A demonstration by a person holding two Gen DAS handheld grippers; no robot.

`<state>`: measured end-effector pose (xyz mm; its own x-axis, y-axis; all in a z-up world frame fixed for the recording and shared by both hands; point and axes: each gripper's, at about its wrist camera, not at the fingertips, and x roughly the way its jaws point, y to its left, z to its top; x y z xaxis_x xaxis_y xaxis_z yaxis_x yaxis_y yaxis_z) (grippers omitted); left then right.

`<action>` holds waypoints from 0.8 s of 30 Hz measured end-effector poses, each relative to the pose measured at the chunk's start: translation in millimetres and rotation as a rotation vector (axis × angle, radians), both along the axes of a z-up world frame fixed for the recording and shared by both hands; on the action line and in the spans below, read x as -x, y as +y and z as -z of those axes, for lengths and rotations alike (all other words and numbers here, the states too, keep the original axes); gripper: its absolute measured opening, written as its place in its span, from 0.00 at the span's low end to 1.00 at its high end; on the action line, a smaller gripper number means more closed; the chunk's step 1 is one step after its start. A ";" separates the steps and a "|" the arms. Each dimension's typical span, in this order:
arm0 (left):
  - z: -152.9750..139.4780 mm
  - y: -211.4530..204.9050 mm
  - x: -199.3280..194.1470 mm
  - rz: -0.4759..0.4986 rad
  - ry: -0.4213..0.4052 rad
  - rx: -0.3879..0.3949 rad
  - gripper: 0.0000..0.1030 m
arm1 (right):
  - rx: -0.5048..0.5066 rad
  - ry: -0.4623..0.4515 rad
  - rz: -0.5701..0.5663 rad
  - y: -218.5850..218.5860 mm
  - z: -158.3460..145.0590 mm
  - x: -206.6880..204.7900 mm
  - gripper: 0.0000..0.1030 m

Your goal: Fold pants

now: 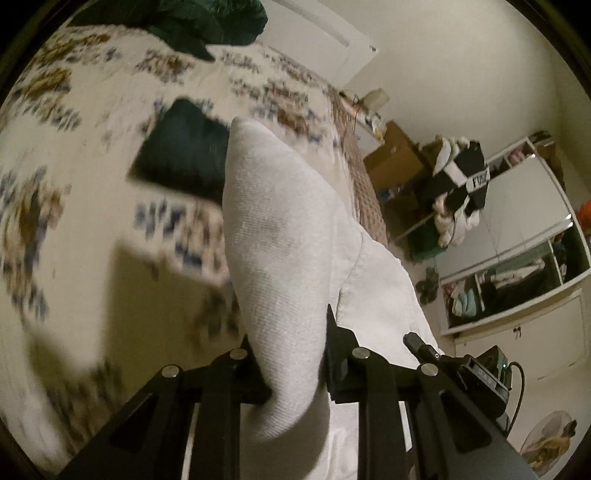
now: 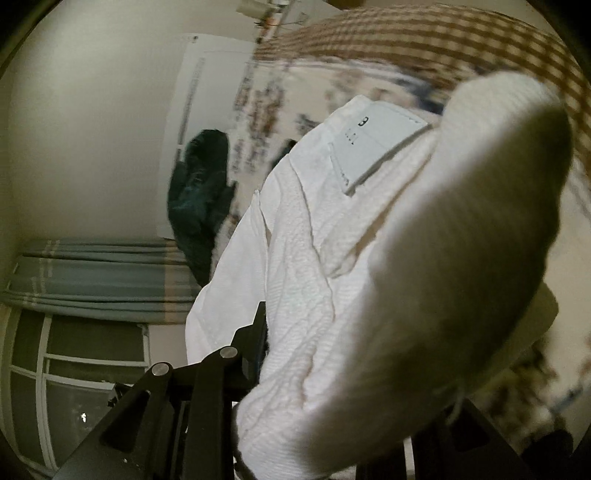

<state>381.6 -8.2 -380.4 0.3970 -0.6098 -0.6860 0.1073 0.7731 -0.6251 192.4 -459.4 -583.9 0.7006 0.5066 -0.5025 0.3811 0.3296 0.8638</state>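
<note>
The white pants (image 1: pixel 284 240) hang lifted above the floral bedspread (image 1: pixel 74 147). My left gripper (image 1: pixel 291 354) is shut on a fold of the white cloth, which bulges up between its two black fingers. In the right wrist view the pants (image 2: pixel 332 277) fill the middle, with a white waistband label (image 2: pixel 376 144) showing. My right gripper (image 2: pixel 332 369) is shut on the pants; only its left finger (image 2: pixel 255 343) shows, the other is hidden under cloth.
A folded dark green garment (image 1: pixel 181 155) lies on the bed and a dark green heap (image 1: pixel 192 26) sits at its far end. A checked bed edge (image 1: pixel 362 184), boxes and a white wardrobe (image 1: pixel 517 240) stand to the right. A curtain and window (image 2: pixel 92 332) show at left.
</note>
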 end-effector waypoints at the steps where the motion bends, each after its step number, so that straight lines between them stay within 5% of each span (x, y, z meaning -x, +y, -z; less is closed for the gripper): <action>1: -0.1 4.6 -19.0 -0.003 -0.010 0.002 0.17 | -0.002 -0.015 0.005 2.4 -3.9 -23.9 0.26; 7: 22.0 37.7 -155.8 -0.013 -0.034 -0.010 0.17 | 0.042 -0.072 0.004 33.0 -2.1 -157.0 0.26; 14: 83.7 66.4 -276.4 -0.015 -0.005 -0.055 0.17 | 0.058 -0.075 0.009 65.7 45.7 -285.0 0.26; 20: 156.6 85.3 -319.8 -0.008 0.117 -0.107 0.18 | 0.114 -0.003 -0.012 88.0 108.6 -350.4 0.26; 24: 167.6 94.7 -313.0 0.017 0.122 -0.086 0.19 | 0.055 0.048 -0.057 87.8 139.8 -349.5 0.31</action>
<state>694.6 86.5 -548.0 0.2975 -0.5529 -0.7783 0.0478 0.8229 -0.5662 541.9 -371.6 -723.7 0.6457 0.5157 -0.5631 0.4011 0.3985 0.8248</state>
